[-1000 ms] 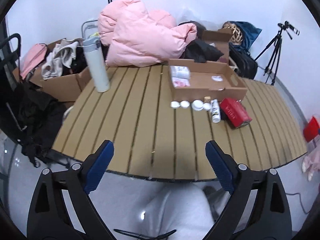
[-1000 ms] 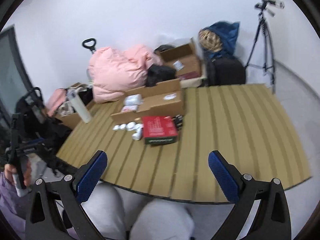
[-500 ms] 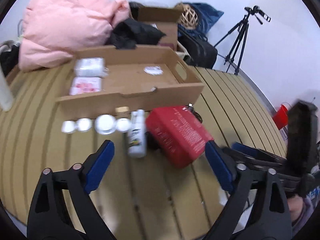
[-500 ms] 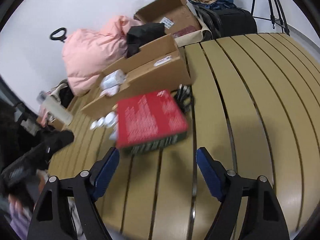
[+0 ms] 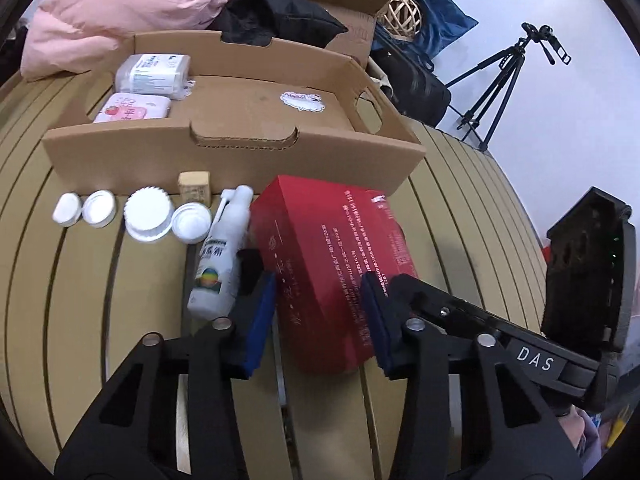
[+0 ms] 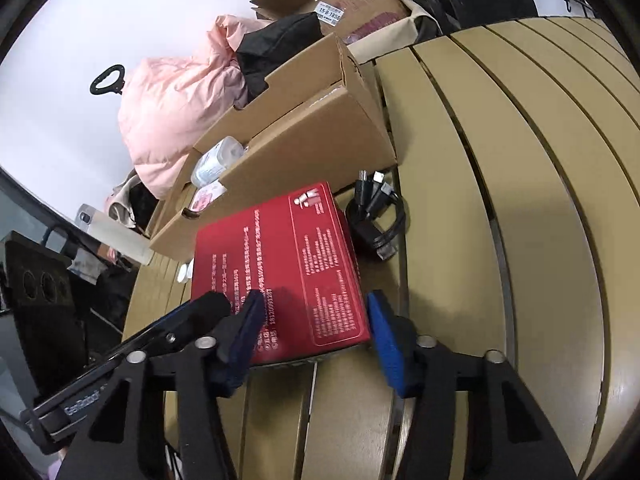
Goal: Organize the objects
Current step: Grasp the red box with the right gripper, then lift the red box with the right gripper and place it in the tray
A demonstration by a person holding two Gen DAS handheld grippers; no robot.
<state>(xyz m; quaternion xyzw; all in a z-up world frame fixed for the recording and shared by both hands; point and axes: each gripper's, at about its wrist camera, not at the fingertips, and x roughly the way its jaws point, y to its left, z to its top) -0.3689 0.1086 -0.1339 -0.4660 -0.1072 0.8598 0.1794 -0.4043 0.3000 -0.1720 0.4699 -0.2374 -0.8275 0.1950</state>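
Note:
A red box lies flat on the slatted table, in front of an open cardboard tray. My left gripper is at the box's near end with its jaws closing; the box's near left corner sits between the blue pads. My right gripper straddles the near right part of the same box, jaws closing too. No pad visibly presses on the box. One of the right gripper's fingers crosses the left wrist view, and one of the left gripper's fingers shows in the right wrist view.
A white spray bottle, several white caps and a tan block lie left of the box. Two tissue packs sit in the tray. A coiled black cable lies right of the box. Behind are a pink jacket and a tripod.
Both grippers came down and forward from the table's near edge to the red box, and their jaws narrowed around its near end.

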